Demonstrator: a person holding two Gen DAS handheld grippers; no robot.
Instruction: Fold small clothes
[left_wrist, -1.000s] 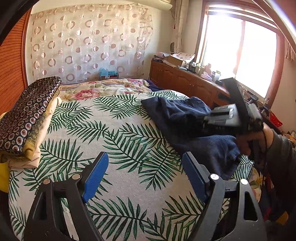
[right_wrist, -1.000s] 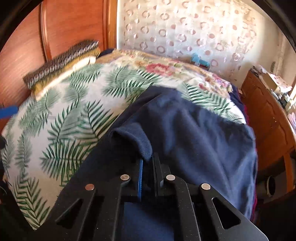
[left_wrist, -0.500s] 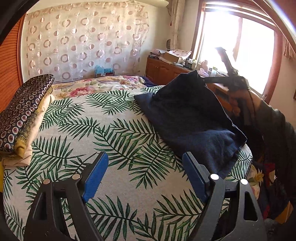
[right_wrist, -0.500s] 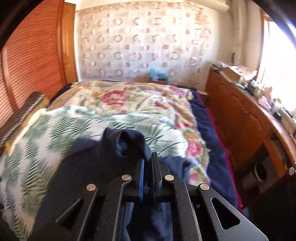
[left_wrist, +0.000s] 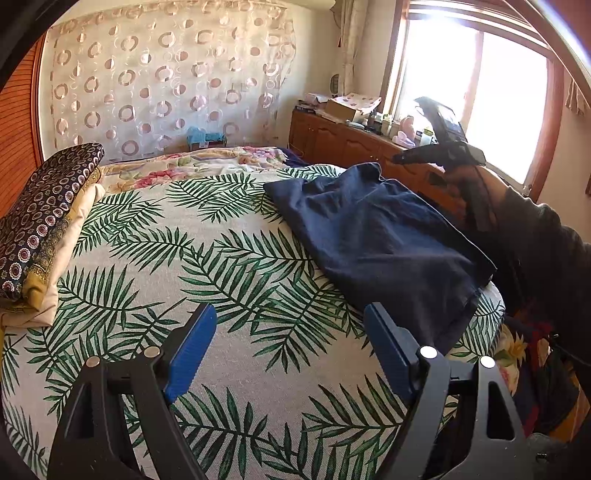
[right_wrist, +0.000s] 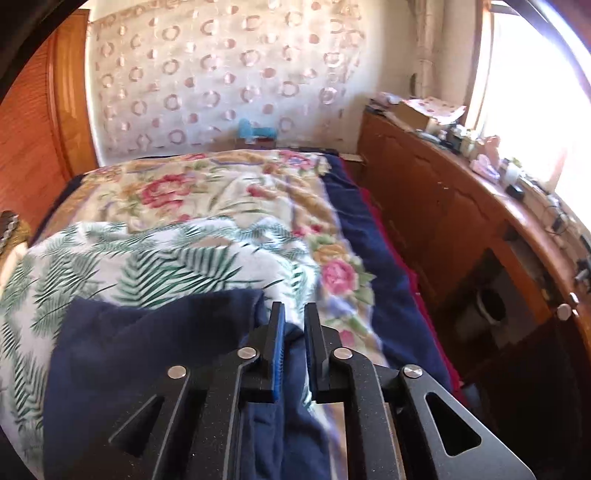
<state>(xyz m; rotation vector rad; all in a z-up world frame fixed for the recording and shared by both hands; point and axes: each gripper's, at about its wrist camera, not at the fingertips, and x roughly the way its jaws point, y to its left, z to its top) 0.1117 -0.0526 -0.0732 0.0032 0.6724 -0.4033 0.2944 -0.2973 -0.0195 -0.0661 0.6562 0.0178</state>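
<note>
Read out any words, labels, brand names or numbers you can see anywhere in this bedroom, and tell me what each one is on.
None can be read.
The boxes and bottles on the wooden sideboard are too small and blurred to show any lettering.
The navy garment, the palm-leaf bedspread and the circle-print curtain carry patterns only, no text.

Navy garment (left_wrist: 373, 236) lies beside the open left hand-held gripper (left_wrist: 290, 354).

palm-leaf bed (left_wrist: 221, 369) carries navy garment (left_wrist: 376, 240) and folded cloths (left_wrist: 40, 229).
</note>
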